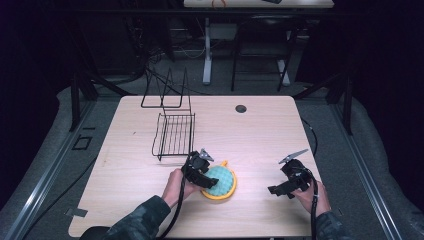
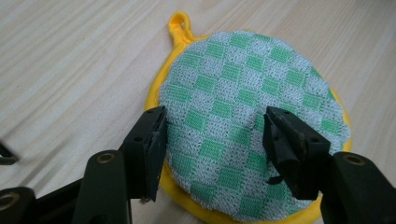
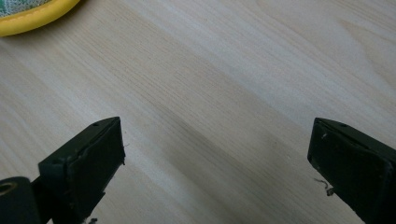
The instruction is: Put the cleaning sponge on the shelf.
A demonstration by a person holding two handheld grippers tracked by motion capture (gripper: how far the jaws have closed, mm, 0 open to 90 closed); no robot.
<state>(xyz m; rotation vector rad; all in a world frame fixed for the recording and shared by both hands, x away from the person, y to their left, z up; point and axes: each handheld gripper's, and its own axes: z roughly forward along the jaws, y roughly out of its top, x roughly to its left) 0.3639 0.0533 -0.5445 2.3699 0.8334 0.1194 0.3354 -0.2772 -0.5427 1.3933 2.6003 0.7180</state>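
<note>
From the high view, the round pot holder (image 1: 220, 182) lies flat near the front of the table (image 1: 260, 135). The left gripper (image 1: 199, 167) is right over it. The right gripper (image 1: 290, 180) is well apart, off to the side.

In the left gripper view, the jaws stand partly open over the green checked top, one on each side, holding nothing. The yellow loop (image 2: 180, 22) points away.

In the right gripper view, the jaws are wide open over bare wood.

A pale wooden table (image 1: 260, 135) carries a black wire rack (image 1: 173, 131) and a round yellow-rimmed potholder (image 1: 221, 181).
</note>
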